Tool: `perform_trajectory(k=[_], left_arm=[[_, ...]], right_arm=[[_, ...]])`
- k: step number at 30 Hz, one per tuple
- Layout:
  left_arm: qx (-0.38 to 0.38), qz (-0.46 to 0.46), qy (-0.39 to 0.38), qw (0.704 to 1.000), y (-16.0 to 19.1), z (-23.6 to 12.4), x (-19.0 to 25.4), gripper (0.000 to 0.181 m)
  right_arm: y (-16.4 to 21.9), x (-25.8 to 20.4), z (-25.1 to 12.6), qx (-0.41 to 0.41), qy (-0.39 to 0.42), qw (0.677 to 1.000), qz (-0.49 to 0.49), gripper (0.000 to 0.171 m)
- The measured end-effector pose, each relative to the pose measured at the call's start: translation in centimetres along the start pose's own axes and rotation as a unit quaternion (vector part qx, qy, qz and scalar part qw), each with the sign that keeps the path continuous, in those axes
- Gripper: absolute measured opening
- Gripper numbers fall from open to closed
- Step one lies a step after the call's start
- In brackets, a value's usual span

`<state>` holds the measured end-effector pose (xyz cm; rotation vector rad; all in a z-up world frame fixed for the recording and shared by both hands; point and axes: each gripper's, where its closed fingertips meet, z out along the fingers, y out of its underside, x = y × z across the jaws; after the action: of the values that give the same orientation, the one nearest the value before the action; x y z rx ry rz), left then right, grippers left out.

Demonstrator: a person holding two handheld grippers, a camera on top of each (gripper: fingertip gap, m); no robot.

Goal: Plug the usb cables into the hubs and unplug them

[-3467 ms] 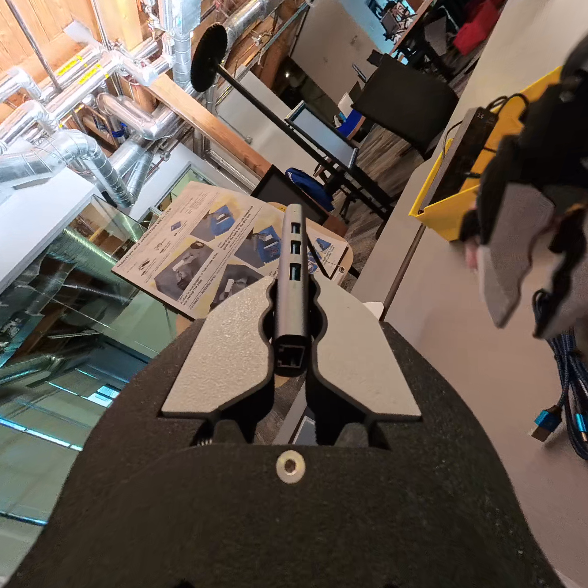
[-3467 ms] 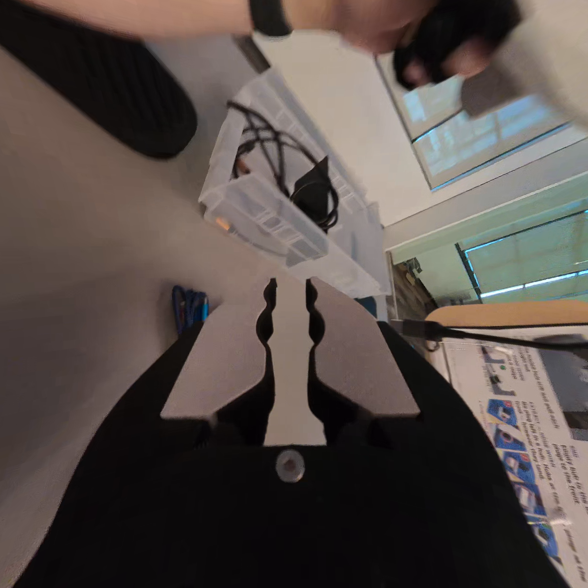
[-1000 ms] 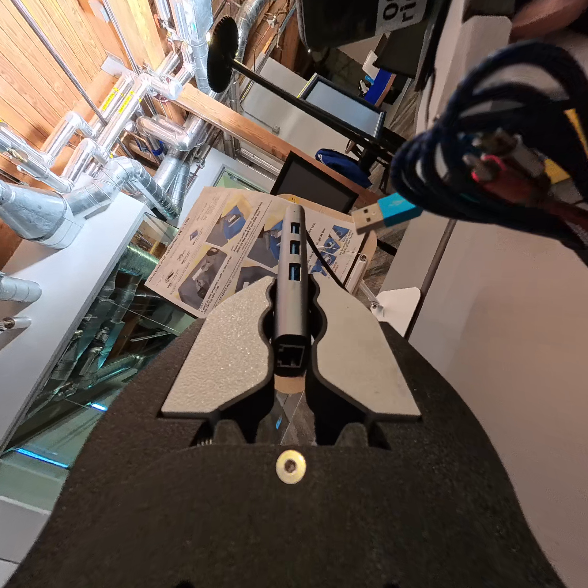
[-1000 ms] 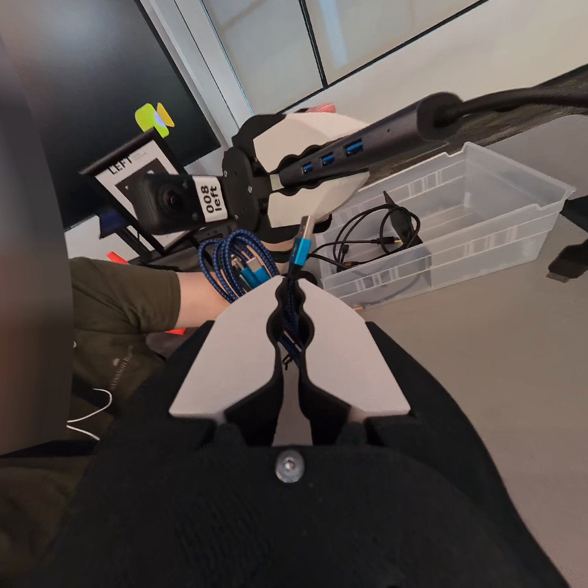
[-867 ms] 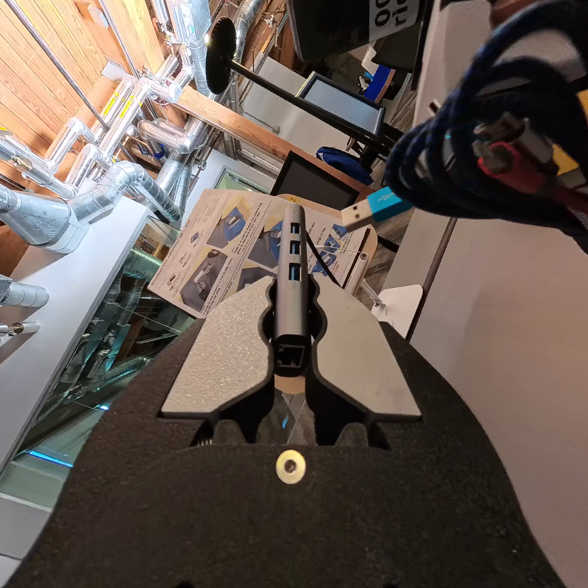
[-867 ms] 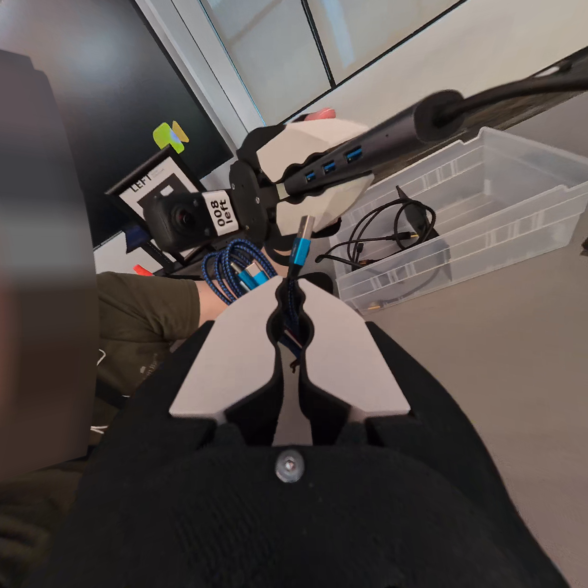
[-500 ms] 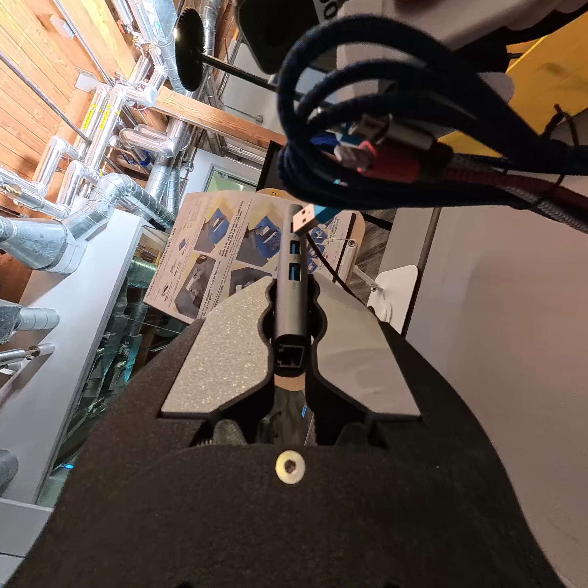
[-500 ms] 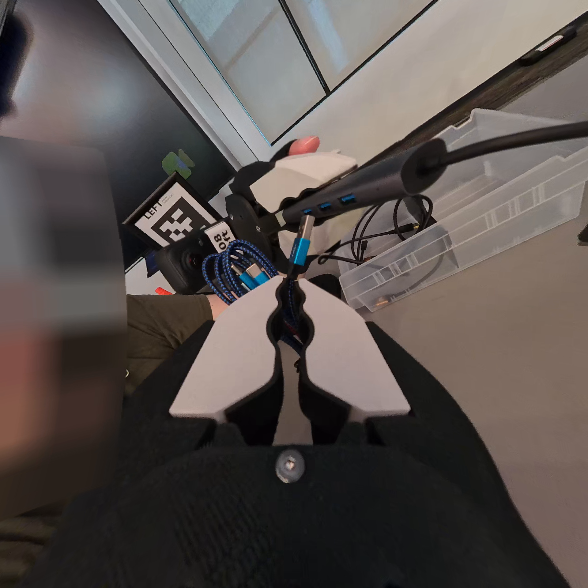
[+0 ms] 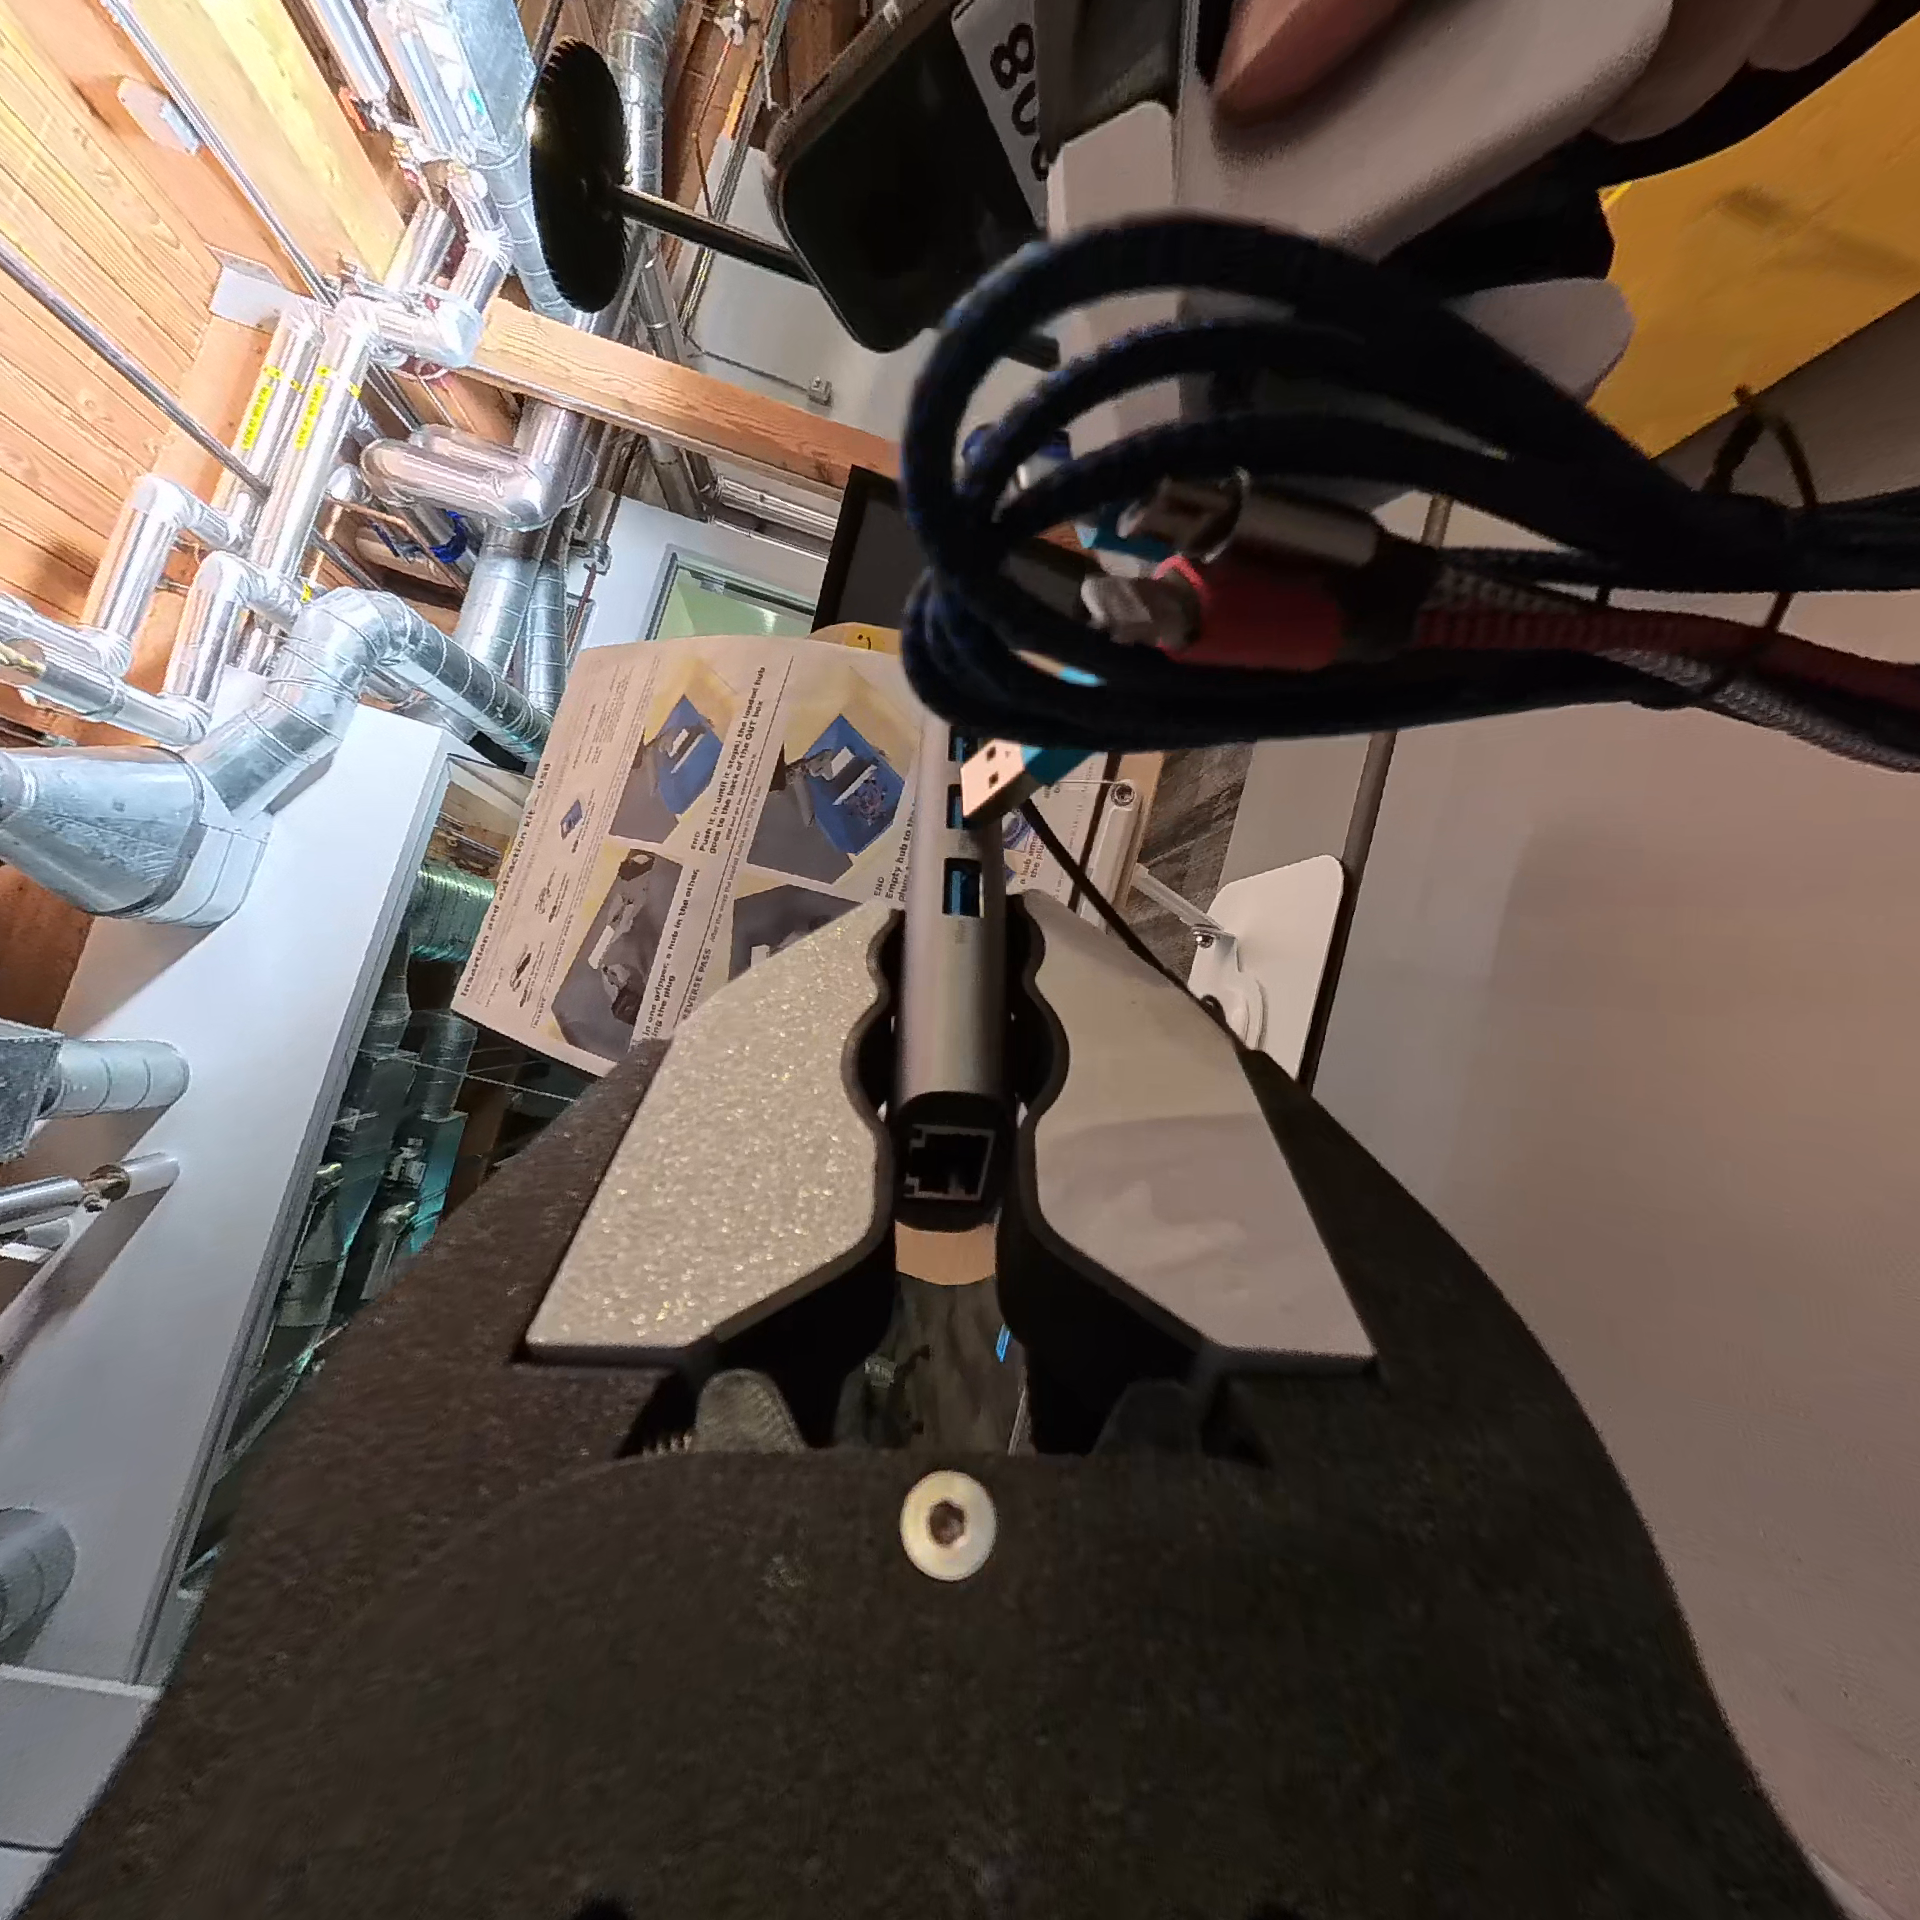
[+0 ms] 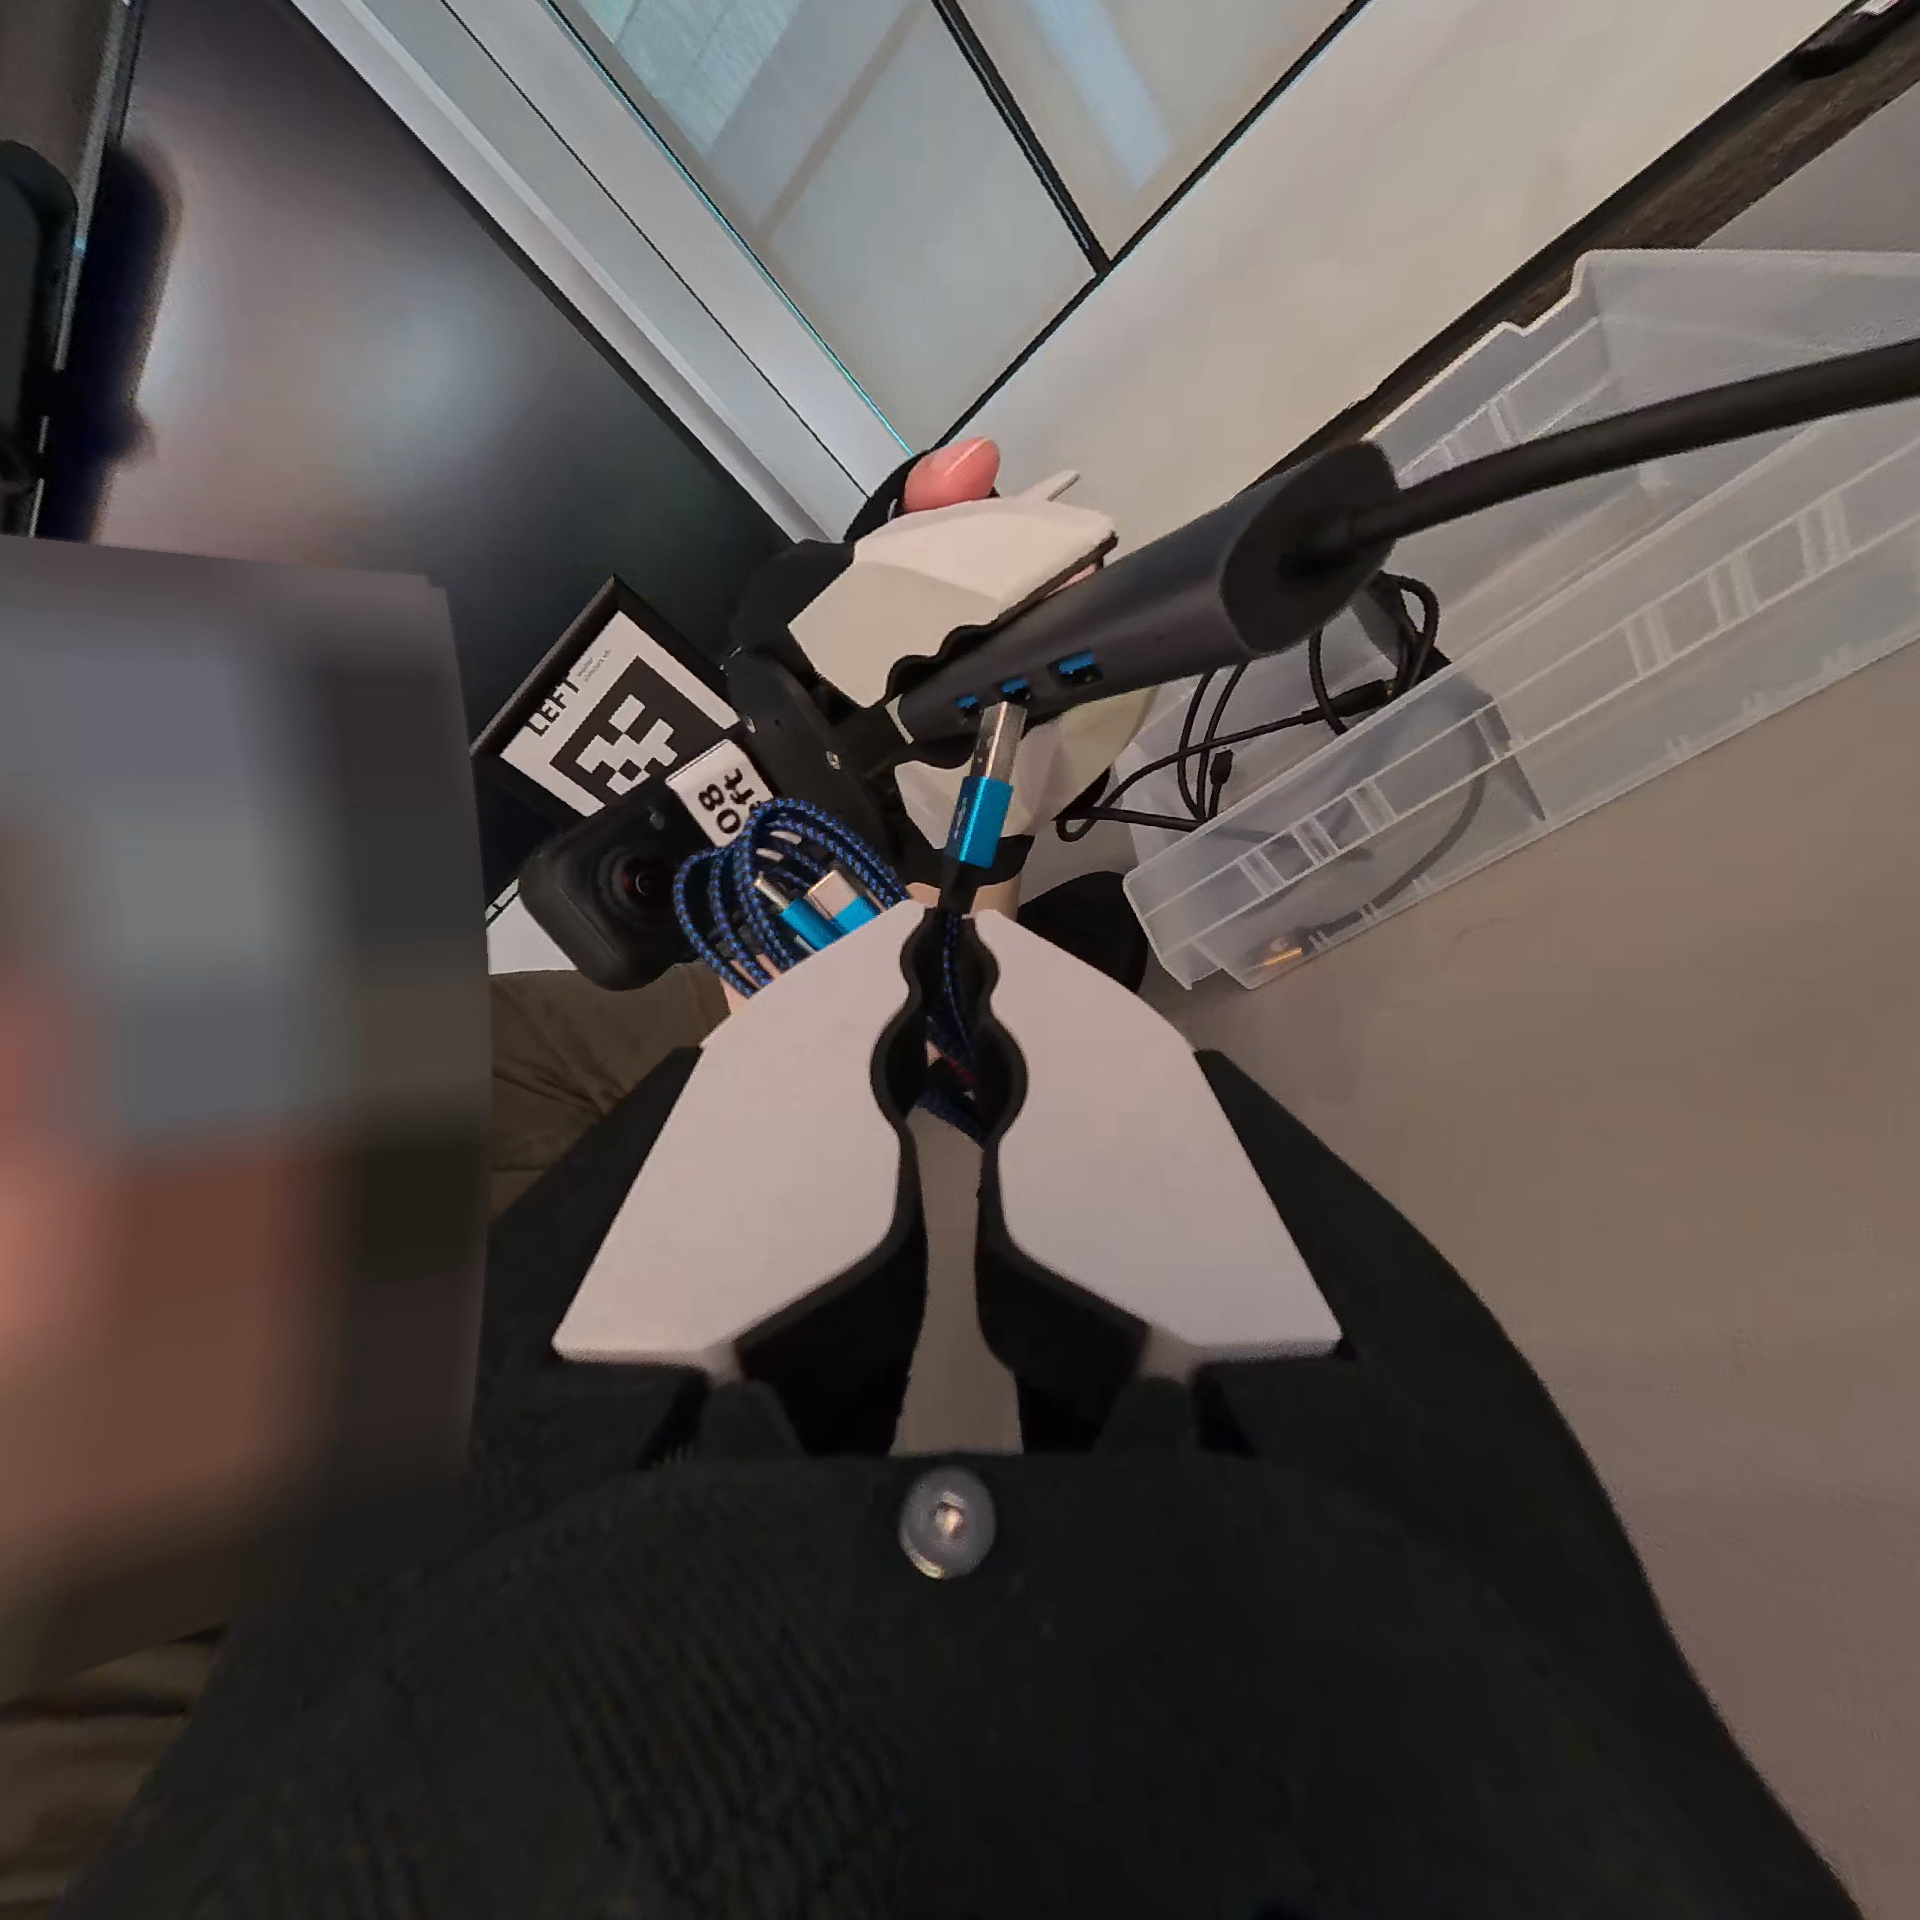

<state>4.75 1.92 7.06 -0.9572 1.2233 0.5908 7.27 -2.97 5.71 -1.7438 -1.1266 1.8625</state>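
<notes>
Just beyond right tongs (image 10: 948,940), plug (image 10: 995,771).

The grey hub (image 10: 1122,613) is held aloft, blue ports facing the cable. The blue braided cable (image 10: 961,997) is coiled, its plug (image 10: 992,764) at the middle port

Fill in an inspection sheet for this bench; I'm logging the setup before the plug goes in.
Surface: grey table, bare where visible.
Job's things: grey hub, three blue ports facing the plug; plug tip at the middle port, not visibly seated.
Clutter: clear bin holding black leads; yellow bin.
Grippers: left gripper shut on the hub; right gripper shut on the cable.
Cables: blue braided cable coiled beside the right jaws; a red-ended lead in the bundle.
Surroundings: instruction sheet, ceiling ducts, windows.
</notes>
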Motion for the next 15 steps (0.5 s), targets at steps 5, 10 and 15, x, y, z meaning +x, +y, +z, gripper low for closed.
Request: perform_trajectory(k=[5,10,15], left_arm=[[-0.001,0.006,0.005,1.000,-0.07,0.07,0.27,0.017],[-0.004,0.010,0.005,1.000,0.02,0.13,0.37,0.017],[-0.010,0.023,0.006,1.000,0.17,0.22,0.55,0.017]], right_arm=[[-0.03,0.15,-0.05,0.001,0.001,1.000,0.001,0.003],[0.00,0.36,-0.16,0.001,0.002,1.000,0.005,0.003],[0.06,0.57,-0.23,0.000,0.000,1.000,0.010,0.003]])
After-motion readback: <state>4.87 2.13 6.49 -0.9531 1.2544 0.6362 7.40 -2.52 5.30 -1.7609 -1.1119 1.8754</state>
